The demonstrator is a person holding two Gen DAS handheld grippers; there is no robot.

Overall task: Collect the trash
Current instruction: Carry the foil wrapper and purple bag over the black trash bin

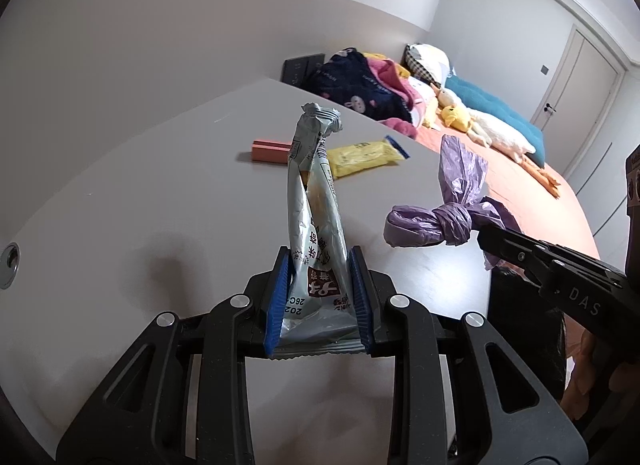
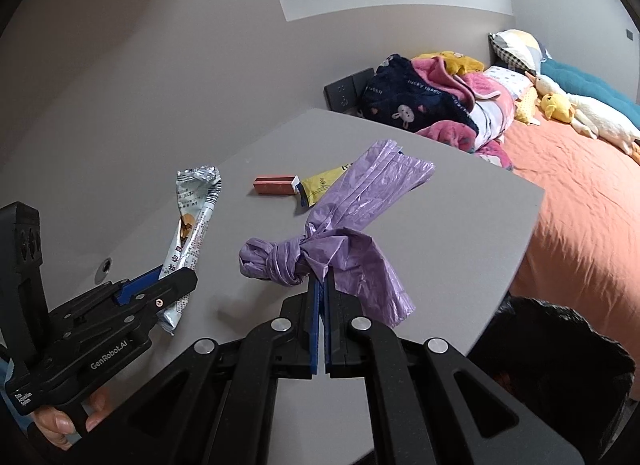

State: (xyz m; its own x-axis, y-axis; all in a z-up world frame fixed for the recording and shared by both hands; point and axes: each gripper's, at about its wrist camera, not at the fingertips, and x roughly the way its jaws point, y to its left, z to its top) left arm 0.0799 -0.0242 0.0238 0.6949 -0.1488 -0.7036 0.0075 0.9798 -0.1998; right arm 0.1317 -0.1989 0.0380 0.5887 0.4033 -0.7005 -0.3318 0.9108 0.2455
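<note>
My left fingers [image 1: 320, 297] are clamped on the lower end of a silver snack wrapper [image 1: 316, 201], which stands up and away from them, long axis running straight out ahead along the fingers, crumpled top end farthest off. My right fingers [image 2: 320, 305] are pressed together on a knotted purple plastic bag [image 2: 320, 241]; its knot sits just past the tips, one tail fans forward and up, and a looser fold drops over the right side of the fingers.

Both pieces hang clear above the grey table [image 2: 460, 225], so each hand is already full. What the coming move turns on, as I judge it, is the black bin bag [image 2: 560, 353]: its dark crumpled rim lies low and to the right of my right fingers, off the table edge, beside the orange bed [image 2: 580, 205]. The right hand is clearly the nearer one; the left must cross over behind it.

Ahead of both sets of fingers, well apart from them, a yellow packet [image 1: 366, 157] and a small red box [image 1: 270, 151] lie flat on the table, presumably still to be gathered.
</note>
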